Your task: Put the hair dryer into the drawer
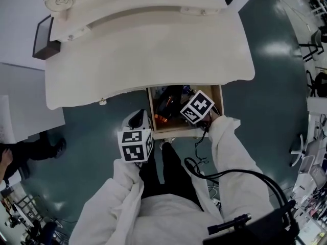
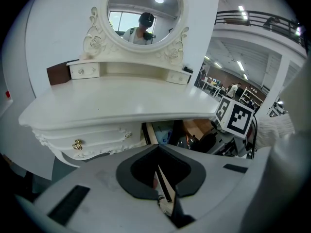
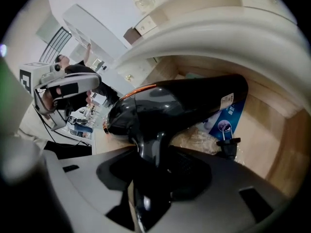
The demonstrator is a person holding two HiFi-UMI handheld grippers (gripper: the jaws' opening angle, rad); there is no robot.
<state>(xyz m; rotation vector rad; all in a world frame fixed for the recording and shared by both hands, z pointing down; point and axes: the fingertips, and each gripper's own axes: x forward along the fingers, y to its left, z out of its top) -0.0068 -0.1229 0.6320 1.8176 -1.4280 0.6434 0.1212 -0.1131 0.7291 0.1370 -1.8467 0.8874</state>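
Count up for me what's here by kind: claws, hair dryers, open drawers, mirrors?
Claws: 2, the left claw and the right claw
Hair dryer: 1, gripped by the right claw
Open drawer: 1
Mirror: 1
Total: 5

Glossy black hair dryer hangs inside the open wooden drawer.

The open drawer at the frame's centre is roofed at the back by the overhanging tabletop, so only its front strip is reachable from above. The hair dryer and right gripper fill most of that. A blue packet and black plug lie on the drawer's bottom.
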